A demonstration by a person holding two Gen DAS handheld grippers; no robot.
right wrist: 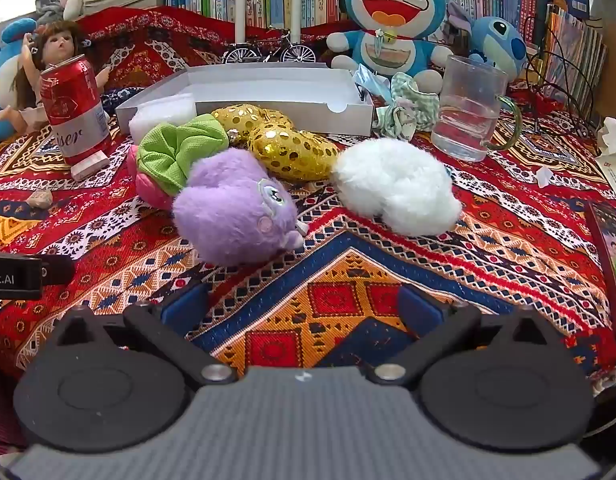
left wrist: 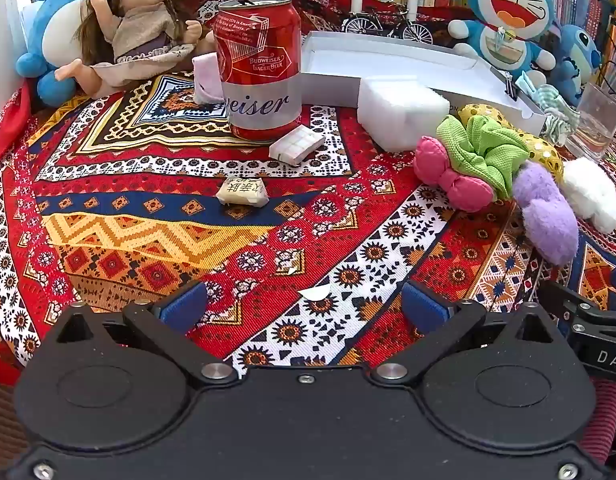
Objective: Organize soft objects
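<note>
A heap of soft things lies on the patterned cloth: a purple plush (right wrist: 236, 212) (left wrist: 547, 216), a white fluffy plush (right wrist: 395, 184) (left wrist: 591, 192), a gold sequin piece (right wrist: 288, 148) (left wrist: 543, 148), a green scrunchie (right wrist: 176, 148) (left wrist: 483, 148) and a pink padded scrunchie (left wrist: 447, 176) (right wrist: 150, 192). An open white box (right wrist: 268, 88) (left wrist: 387, 64) stands behind them, with a white foam block (left wrist: 399, 108) (right wrist: 164, 116) at its front. My left gripper (left wrist: 304, 304) is open and empty, left of the heap. My right gripper (right wrist: 304, 308) is open and empty, just in front of the purple plush.
A red beer can (left wrist: 260, 68) (right wrist: 76, 108), a doll (left wrist: 140, 28), small wrapped packets (left wrist: 296, 144) (left wrist: 242, 192), a glass mug (right wrist: 471, 108), a checked cloth scrunchie (right wrist: 407, 108), a Doraemon plush (right wrist: 391, 20), a blue Stitch plush (right wrist: 495, 48), a model bicycle and bookshelves ring the table.
</note>
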